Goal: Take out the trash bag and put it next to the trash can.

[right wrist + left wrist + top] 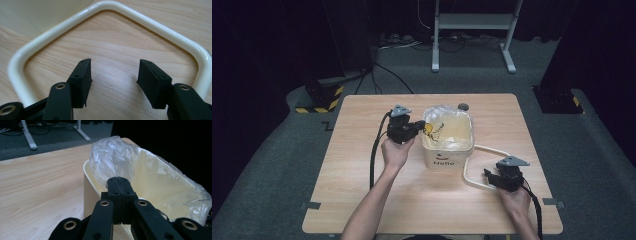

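While the left gripper [418, 127], jaws pressed together, is pinching the bag [112, 160] at the bin's [447, 156] rim, the right gripper [488, 175] is hovering, jaws spread, inside the handle [140, 20] near the table's [362, 150] front edge.

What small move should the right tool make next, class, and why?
Probably slide forward to straddle the cream ring before closing. The right tool stands open over bare table, nothing between its jaws, while the left tool is shut at the bag on the bin's rim.

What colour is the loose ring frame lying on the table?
The ring frame is glossy cream-white, clearest in the right gripper view.
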